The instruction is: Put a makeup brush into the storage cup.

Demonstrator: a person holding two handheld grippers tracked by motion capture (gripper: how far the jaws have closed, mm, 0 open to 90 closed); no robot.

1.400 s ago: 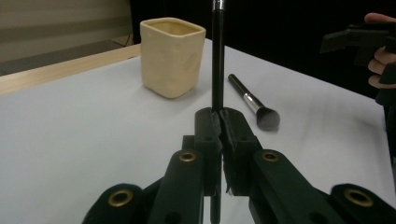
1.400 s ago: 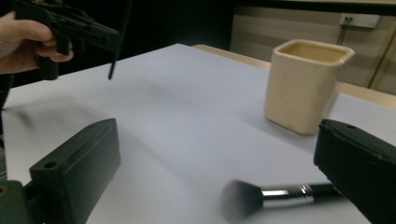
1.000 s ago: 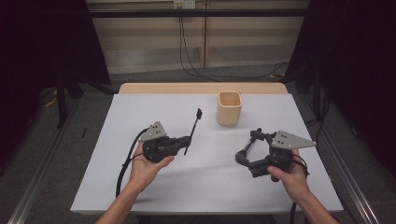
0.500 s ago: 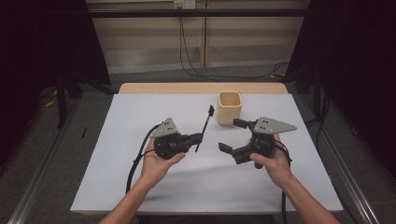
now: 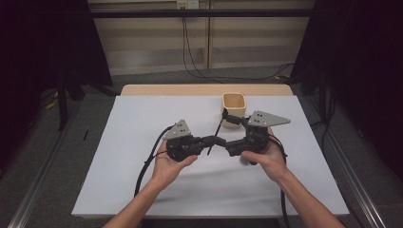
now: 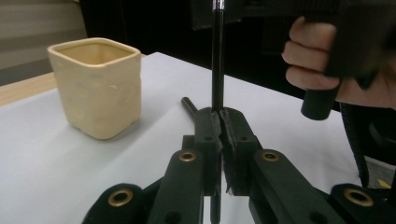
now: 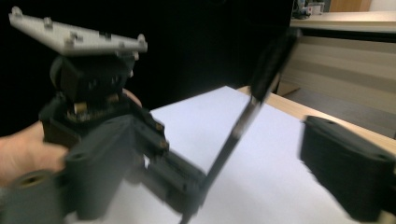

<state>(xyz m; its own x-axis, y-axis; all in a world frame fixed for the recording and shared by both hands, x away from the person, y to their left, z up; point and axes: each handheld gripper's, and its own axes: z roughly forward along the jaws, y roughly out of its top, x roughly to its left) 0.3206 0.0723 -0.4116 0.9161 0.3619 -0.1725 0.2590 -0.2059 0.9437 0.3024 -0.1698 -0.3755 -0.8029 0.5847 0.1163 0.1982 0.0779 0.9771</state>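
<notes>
My left gripper (image 5: 213, 140) is shut on the lower end of a thin black pen (image 5: 217, 130), which slants up toward a cream square cup (image 5: 234, 105). In the left gripper view the pen (image 6: 215, 60) rises straight from the closed jaws, with the cup (image 6: 95, 86) at the left. My right gripper (image 5: 231, 133) faces the left one from the right. Its jaws have just been closing and stand open on either side of the pen (image 7: 243, 121), with a gap between pen and pads. The far jaw's pad (image 7: 345, 172) is clear of the pen.
A white sheet (image 5: 142, 190) covers the table, and its wooden far edge (image 5: 190, 89) shows behind the cup. Black cables trail from both grippers toward the front edge. Dark floor and stands surround the table.
Both hands have come together at the middle. The left gripper carried the pen right, toward the cup. The right gripper swung left until its jaws straddle the pen.
</notes>
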